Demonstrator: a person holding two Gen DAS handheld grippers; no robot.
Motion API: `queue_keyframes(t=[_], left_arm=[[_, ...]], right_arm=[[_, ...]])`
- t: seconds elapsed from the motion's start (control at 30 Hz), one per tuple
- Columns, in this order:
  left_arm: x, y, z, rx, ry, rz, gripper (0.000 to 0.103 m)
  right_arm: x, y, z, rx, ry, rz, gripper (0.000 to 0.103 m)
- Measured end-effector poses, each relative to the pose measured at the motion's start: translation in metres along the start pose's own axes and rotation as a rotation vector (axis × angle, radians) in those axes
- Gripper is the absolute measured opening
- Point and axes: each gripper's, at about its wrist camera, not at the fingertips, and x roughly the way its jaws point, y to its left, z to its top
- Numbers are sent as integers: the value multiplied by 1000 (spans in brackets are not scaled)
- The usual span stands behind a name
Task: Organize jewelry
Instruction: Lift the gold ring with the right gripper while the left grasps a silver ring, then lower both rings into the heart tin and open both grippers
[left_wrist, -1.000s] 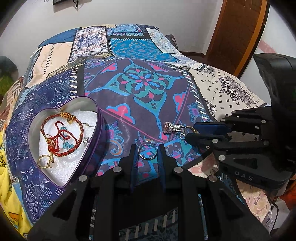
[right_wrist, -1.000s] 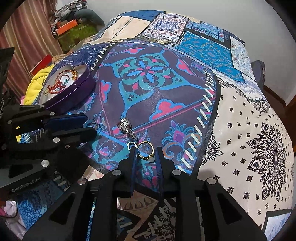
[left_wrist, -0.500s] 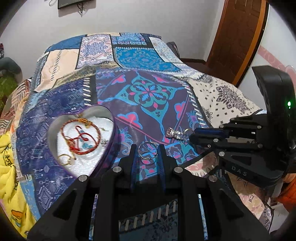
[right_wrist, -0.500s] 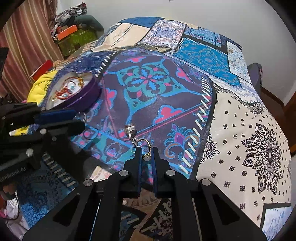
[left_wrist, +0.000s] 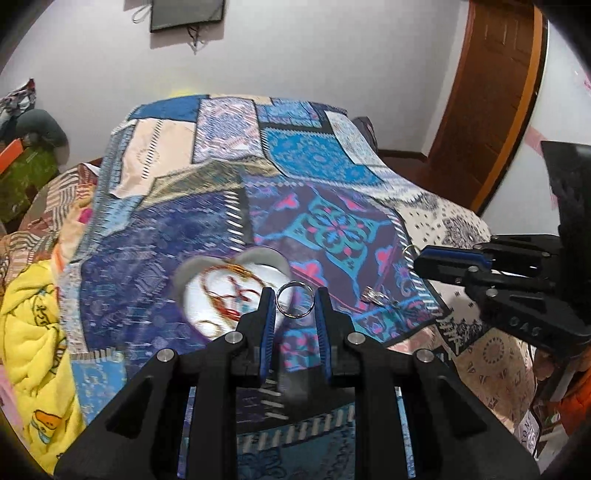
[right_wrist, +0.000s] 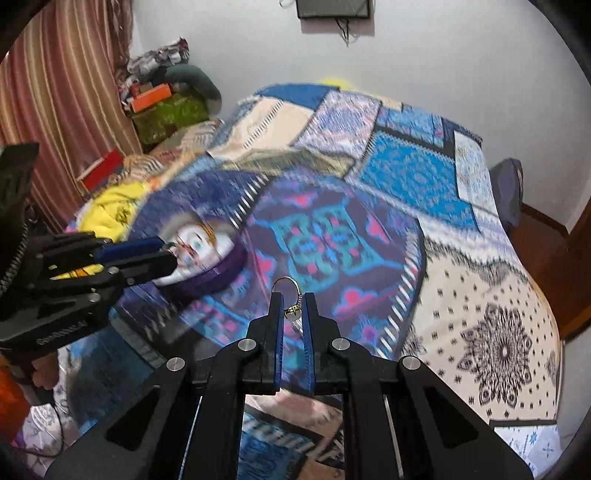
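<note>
2 tools hang above the bed (left_wrist: 332, 173). The left tool (left_wrist: 294, 303) grips a silver ring (left_wrist: 294, 303); the right tool (right_wrist: 291, 303) pinches a gold ring (right_wrist: 289, 295) (stone setting between its pads). A heart-shaped tin (left_wrist: 258, 256) of jewelry and a silver charm (left_wrist: 373, 295) lie near the bed's front edge.

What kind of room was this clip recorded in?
Most likely a bedroom in a home: a bed under a patchwork bedspread fills the view, with a striped curtain, a wooden door and clutter piled in the corner.
</note>
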Motion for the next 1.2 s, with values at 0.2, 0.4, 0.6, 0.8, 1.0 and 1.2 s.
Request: queue_keyframes(t=[0.2,0.4,0.6,0.8,1.0,1.2], left_arm=[[-18,26,7,-35,-46,42,20],[-25,47,9,-60,-70,75,20],[-19,58,5,-71,-56,76,20],[-1,62,-1,-72,-18,69,20],[16,65,0,-69,7,63,20],[25,65,2,-59,13,60,20]], right_arm=[[-1,22,19,-19,-44,57,8],[7,43,32,-44,-58,109,8],[26,54,35,-44,-34,134,8],[47,52,35,-26,7,145,9],[69,49,36,-8,51,150,9],[84,48,33,-6,89,159,9]])
